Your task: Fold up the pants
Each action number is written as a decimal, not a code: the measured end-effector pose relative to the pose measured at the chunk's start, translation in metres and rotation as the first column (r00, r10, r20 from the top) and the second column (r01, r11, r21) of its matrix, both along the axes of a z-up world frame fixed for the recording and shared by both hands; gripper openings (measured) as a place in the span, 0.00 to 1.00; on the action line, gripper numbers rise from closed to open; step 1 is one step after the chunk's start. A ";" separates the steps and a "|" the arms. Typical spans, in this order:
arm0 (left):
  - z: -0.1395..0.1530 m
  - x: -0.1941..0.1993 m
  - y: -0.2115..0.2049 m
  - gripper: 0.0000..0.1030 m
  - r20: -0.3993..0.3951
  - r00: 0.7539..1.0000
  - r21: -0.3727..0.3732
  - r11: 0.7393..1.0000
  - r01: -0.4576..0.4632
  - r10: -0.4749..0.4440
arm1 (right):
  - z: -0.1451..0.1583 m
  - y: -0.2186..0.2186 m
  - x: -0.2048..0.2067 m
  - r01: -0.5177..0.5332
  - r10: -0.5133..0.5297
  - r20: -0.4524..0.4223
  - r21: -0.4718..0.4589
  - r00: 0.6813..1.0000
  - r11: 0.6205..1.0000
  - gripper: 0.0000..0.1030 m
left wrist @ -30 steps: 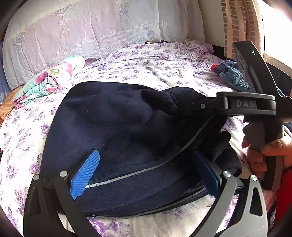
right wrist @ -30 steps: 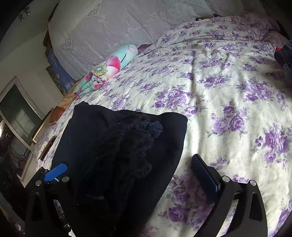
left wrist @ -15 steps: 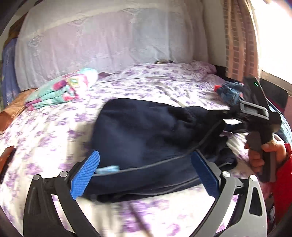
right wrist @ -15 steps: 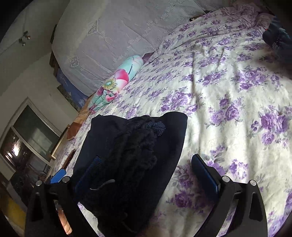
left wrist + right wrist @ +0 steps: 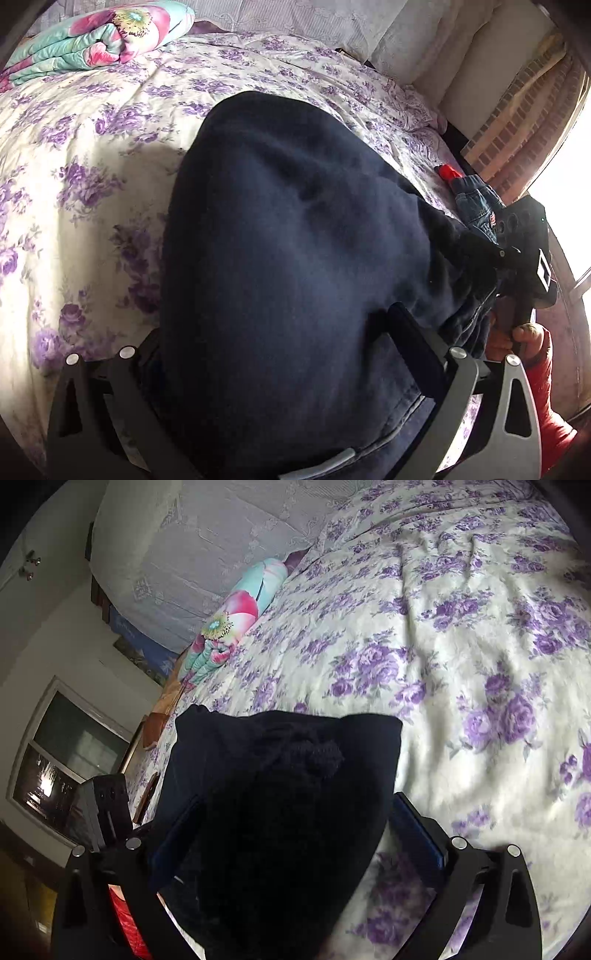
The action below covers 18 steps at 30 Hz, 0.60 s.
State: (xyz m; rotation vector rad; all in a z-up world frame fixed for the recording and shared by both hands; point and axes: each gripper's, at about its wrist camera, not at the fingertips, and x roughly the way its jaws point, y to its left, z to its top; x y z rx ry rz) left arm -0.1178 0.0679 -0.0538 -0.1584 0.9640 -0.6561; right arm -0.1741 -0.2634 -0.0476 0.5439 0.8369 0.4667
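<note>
Pants [image 5: 295,258] lie bunched on bed [image 5: 92,166], near edge. Right claw [image 5: 295,830] closing, jaws apart, pants between, not yet clamped. Left claw [image 5: 280,350] jaws apart, straddling pants. Risk: pads catch top layer only; fold slips, bunches, or slides off near edge.

My left gripper [image 5: 280,354]: black slotted finger frames, silver screws. My right gripper [image 5: 295,834]: same frames, blue pads. Beside its black handle, a shiny red sleeve [image 5: 543,387].
</note>
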 end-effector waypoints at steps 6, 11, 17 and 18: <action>0.019 -0.019 0.005 0.54 0.093 0.995 -0.006 0.999 -0.047 0.047 | 0.024 0.022 -0.027 0.053 -0.026 0.174 -0.150 0.984 0.987 0.59; 0.054 -0.012 -0.003 0.42 0.144 0.988 -0.013 0.999 -0.053 0.054 | 0.063 0.023 -0.013 0.009 0.031 0.236 -0.166 0.971 0.986 0.55; 0.095 0.044 -0.036 0.40 0.246 0.967 0.018 0.997 -0.075 0.068 | 0.107 0.008 0.059 0.068 -0.001 0.303 -0.213 0.953 0.975 0.54; 0.102 0.064 -0.044 0.40 0.252 0.965 0.021 0.996 -0.081 0.073 | 0.113 0.005 0.080 0.085 -0.011 0.313 -0.224 0.950 0.971 0.54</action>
